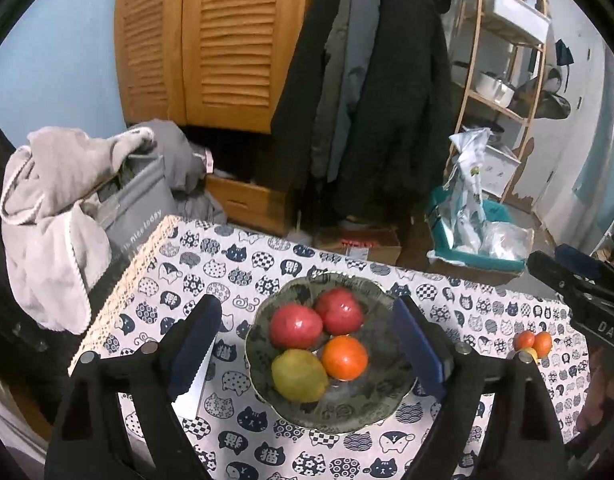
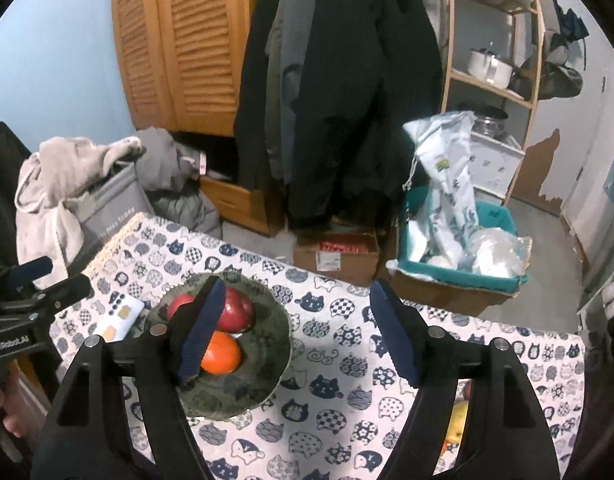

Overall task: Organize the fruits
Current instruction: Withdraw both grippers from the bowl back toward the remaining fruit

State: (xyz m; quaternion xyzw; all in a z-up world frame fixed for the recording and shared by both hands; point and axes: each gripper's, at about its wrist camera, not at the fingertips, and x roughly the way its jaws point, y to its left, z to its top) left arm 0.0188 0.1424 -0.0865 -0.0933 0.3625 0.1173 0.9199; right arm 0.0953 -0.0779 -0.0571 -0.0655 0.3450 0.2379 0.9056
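A dark glass plate stands on the cat-print tablecloth. On it lie two red apples, an orange and a yellow-green fruit. My left gripper hangs open above the plate, nothing between its fingers. Small orange and yellow fruits sit near the table's right edge. In the right wrist view my right gripper is open and empty, just right of the plate; its left finger covers part of an apple and the orange. A yellow fruit peeks from behind its right finger.
A white remote-like object lies left of the plate. Beyond the table's far edge stand a grey hamper draped with a towel, a cardboard box, a teal bin, hanging coats and a wooden shelf.
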